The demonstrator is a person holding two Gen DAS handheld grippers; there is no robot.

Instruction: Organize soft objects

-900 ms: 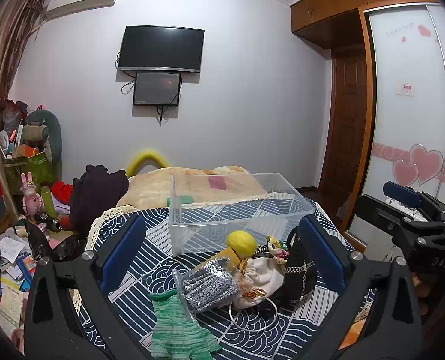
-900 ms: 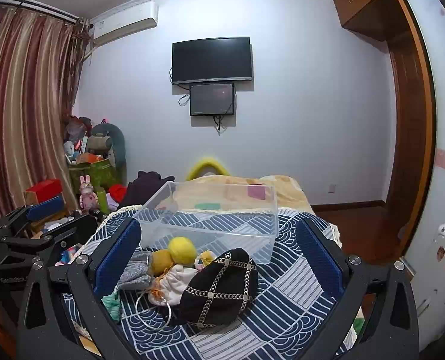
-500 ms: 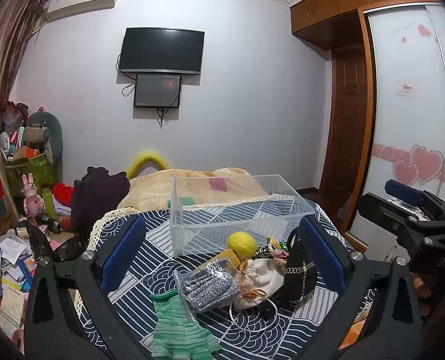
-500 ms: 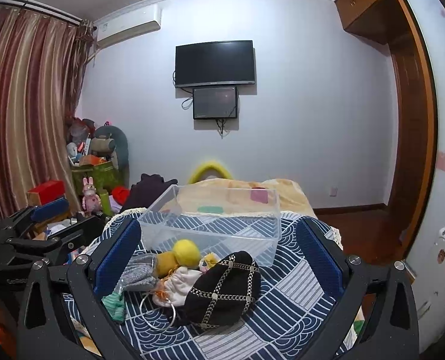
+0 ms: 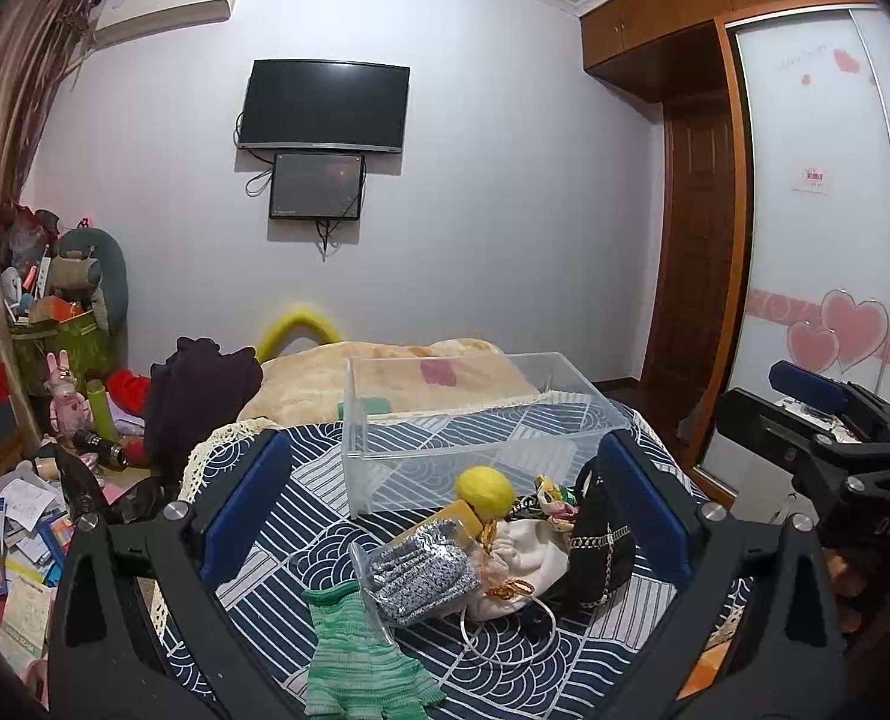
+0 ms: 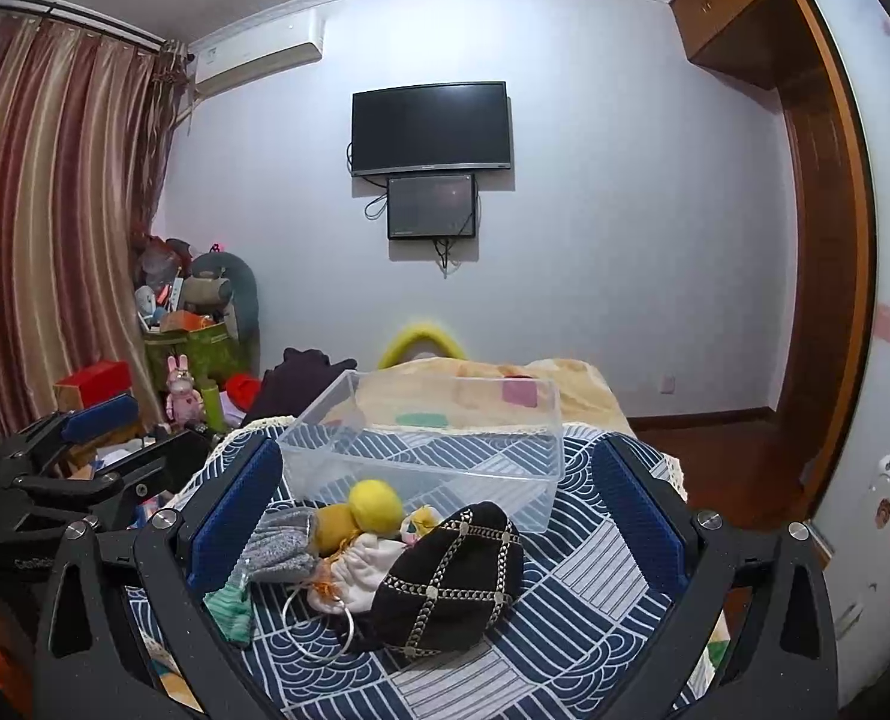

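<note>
A heap of soft things lies on the blue patterned cloth (image 5: 301, 546) in front of an empty clear plastic box (image 5: 475, 420) (image 6: 427, 450). The heap holds a green knit glove (image 5: 355, 660), a grey knit piece in a clear bag (image 5: 415, 576), a yellow ball (image 5: 484, 489) (image 6: 376, 504), a white pouch (image 5: 529, 558) and a black bag with gold chain trim (image 5: 601, 546) (image 6: 451, 576). My left gripper (image 5: 445, 510) is open and empty above the heap. My right gripper (image 6: 433, 516) is open and empty, also over it.
The box stands on a small table with a lace-edged cloth. A beige blanket (image 5: 397, 372) and dark clothes (image 5: 199, 396) lie behind. Clutter and papers cover the floor at the left (image 5: 19, 516). A wardrobe with sliding doors (image 5: 823, 240) stands on the right.
Both grippers have tilted slightly downward, so the room shifted up a little in view. The heap and box have not moved.
</note>
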